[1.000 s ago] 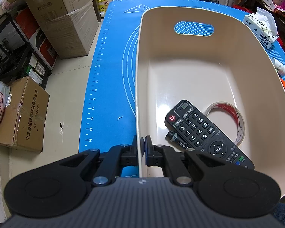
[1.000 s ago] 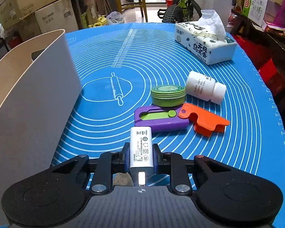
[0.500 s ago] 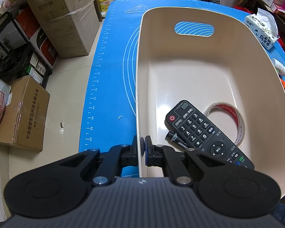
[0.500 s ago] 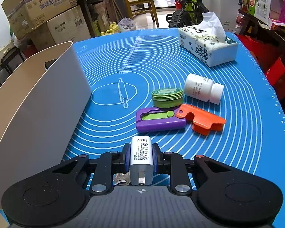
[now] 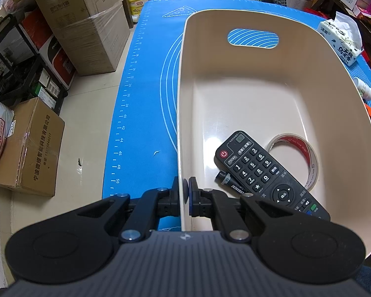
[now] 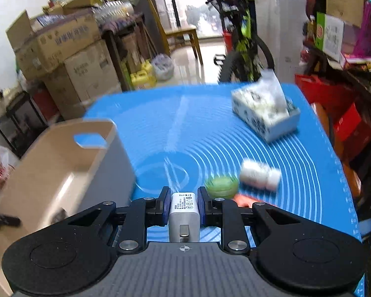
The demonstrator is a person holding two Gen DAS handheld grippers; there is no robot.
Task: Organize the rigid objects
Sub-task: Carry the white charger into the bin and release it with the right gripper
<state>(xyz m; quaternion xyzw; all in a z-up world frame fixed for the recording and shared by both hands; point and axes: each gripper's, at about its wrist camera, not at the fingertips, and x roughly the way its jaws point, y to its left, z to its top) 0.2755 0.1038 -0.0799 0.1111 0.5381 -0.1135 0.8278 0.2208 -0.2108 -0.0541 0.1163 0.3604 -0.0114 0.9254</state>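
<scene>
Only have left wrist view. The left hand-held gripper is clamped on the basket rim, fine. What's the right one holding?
Observer: The right hand-held gripper is shut on a white rectangular USB charger block.
Operator: Is it over the beige plastic basket?
Observer: No. In the right wrist view the basket lies off to the charger's left.
Operator: What's left on the blue silicone mat that I can't see?
Observer: A round green tin, beside the white bottle; both blurred.
</scene>
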